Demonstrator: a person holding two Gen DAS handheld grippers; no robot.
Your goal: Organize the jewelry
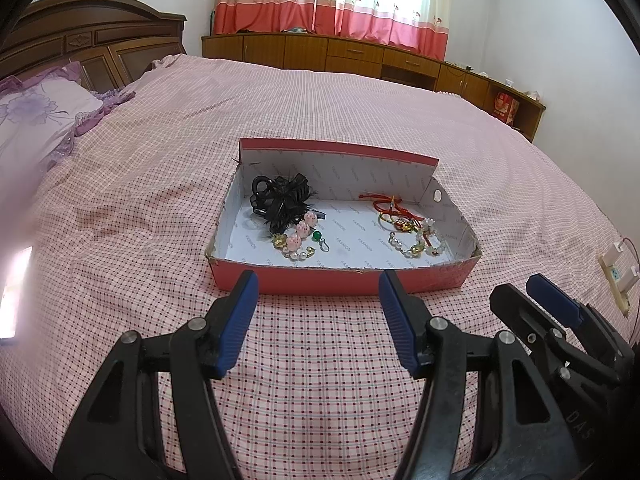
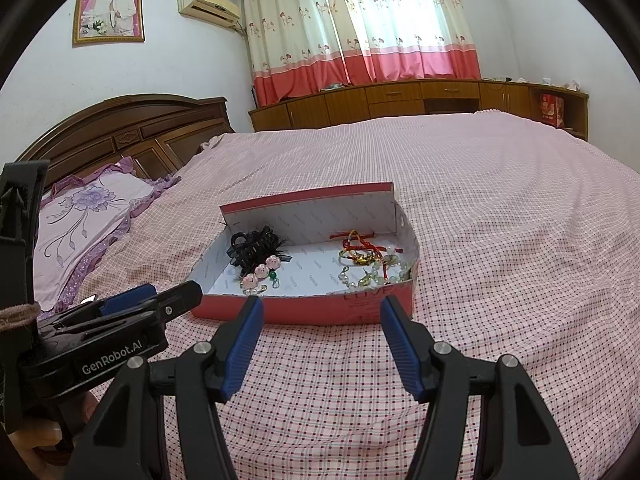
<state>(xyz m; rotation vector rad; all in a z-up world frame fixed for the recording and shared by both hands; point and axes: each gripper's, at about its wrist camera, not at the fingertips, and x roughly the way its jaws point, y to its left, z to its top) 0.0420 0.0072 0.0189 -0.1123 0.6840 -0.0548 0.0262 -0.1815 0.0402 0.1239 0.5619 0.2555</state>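
Both grippers, left (image 1: 318, 286) and right (image 2: 322, 312), hovered spread and empty near the pink box (image 1: 340, 280) on the bed (image 1: 320, 380). The box lining read "FASHION"; inside lay a black clip (image 1: 280, 196) at left and bracelets (image 1: 412, 236) at right. The left gripper's body bore "GenRobot.AI".

open pink box (image 1: 340, 282) on bed | hair clip (image 1: 280, 196) left | bracelets (image 1: 408, 232) right

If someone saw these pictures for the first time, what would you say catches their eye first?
Most likely the open pink box in the middle of the checked bedspread, with a black hair clip at its left end and a tangle of red cords and pearl bracelets at its right. Next, the left gripper and right gripper, both open and empty, just short of the box's near wall.
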